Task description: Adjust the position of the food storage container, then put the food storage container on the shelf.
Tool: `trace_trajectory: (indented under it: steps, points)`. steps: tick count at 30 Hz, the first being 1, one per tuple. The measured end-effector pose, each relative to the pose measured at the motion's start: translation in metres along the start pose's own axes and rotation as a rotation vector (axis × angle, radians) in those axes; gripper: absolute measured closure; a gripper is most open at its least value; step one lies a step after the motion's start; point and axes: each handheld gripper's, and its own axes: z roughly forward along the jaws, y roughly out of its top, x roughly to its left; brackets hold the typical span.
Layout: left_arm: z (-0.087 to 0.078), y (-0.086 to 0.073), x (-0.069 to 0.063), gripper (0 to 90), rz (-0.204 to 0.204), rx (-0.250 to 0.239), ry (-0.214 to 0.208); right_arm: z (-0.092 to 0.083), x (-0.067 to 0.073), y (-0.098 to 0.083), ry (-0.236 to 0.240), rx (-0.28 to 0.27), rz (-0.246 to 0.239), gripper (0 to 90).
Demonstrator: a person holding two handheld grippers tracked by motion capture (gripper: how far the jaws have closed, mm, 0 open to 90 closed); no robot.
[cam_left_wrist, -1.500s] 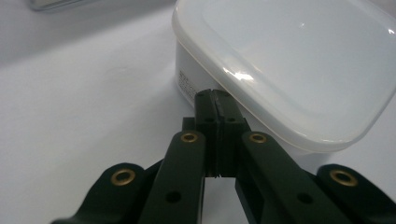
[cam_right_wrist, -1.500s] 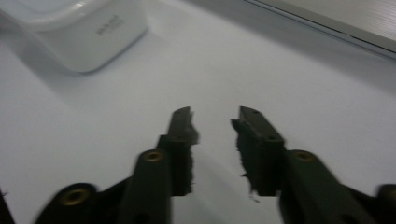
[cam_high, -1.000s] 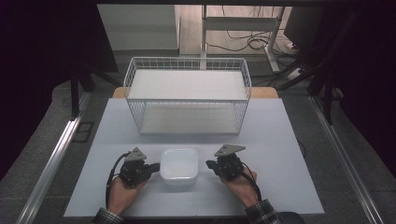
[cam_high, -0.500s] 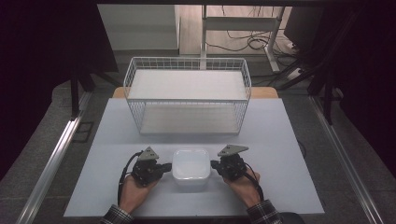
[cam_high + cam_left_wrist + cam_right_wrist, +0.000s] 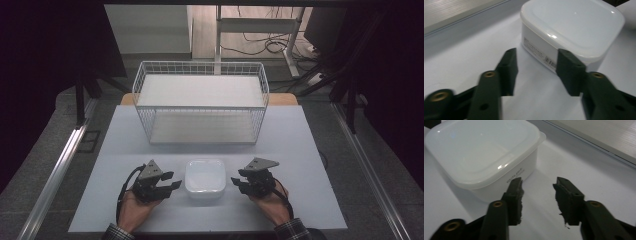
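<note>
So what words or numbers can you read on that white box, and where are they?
"White pack": small dark print on the side wall of the white lidded box, read from the right gripper view; slightly blurred, so the reading is likely but not sure.
Sticker with a barcode and lines of tiny print: on another side wall of the box, in the left gripper view; too small and blurred to read.

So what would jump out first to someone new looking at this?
The lidded white square plastic container at the near middle of the pale table, flanked by the left gripper and right gripper, both open and clear of it. Behind stands a white wire basket.
</note>
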Motion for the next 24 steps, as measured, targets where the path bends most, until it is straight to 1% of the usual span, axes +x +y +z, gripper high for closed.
trace_trajectory:
  steps: [2, 4, 5, 6, 7, 8, 10, 11, 12, 15, 19, 20, 22, 24]
  points:
    - [-0.001, -0.002, -0.001, 36.7, 0.011, 0.002, -0.001, -0.002, 0.000, -0.002, 0.001, -0.007, -0.006, 40.7]
    - [-0.001, -0.005, -0.001, 28.2, 0.016, 0.011, -0.008, -0.004, 0.000, -0.004, -0.003, -0.016, -0.025, 27.9]
    - [0.000, -0.006, -0.001, 22.0, 0.016, 0.016, 0.002, -0.004, 0.000, -0.005, -0.013, -0.018, -0.031, 21.0]
    - [-0.001, -0.007, 0.000, 18.1, 0.019, 0.021, 0.023, -0.004, -0.001, -0.007, -0.021, -0.012, -0.034, 16.4]
    - [-0.001, -0.007, 0.001, 16.7, 0.020, 0.022, 0.029, -0.004, -0.003, -0.008, -0.028, -0.001, -0.034, 13.3]
    - [-0.001, -0.007, 0.002, 14.0, 0.013, 0.021, 0.025, -0.003, -0.004, -0.010, -0.035, 0.001, -0.028, 11.1]
    - [-0.003, -0.007, 0.004, 9.3, -0.003, 0.008, 0.022, -0.002, -0.008, -0.010, -0.035, 0.000, 0.005, 7.6]
    - [-0.003, -0.007, 0.005, 7.5, -0.009, 0.003, 0.014, -0.002, -0.008, -0.010, -0.033, -0.006, 0.011, 6.9]
    - [-0.003, -0.007, 0.005, 5.4, -0.015, -0.001, 0.009, -0.002, -0.008, -0.010, -0.031, -0.012, 0.012, 6.5]
    - [-0.003, -0.008, 0.008, 3.0, -0.017, -0.007, 0.012, -0.001, -0.007, -0.009, -0.028, -0.018, -0.001, 3.7]
    - [-0.004, -0.009, 0.011, 3.6, -0.027, -0.029, -0.003, 0.001, -0.007, -0.009, -0.007, -0.021, -0.005, 3.0]
    - [-0.005, -0.009, 0.013, 4.0, -0.019, -0.035, 0.004, 0.001, -0.007, -0.009, 0.002, -0.026, -0.008, 3.0]
    - [-0.005, -0.009, 0.013, 3.9, -0.017, -0.038, 0.008, 0.001, -0.007, -0.009, 0.007, -0.031, -0.007, 3.0]
    - [-0.005, -0.008, 0.014, 3.9, -0.028, -0.051, 0.003, 0.000, -0.007, -0.007, 0.015, -0.041, -0.008, 3.0]
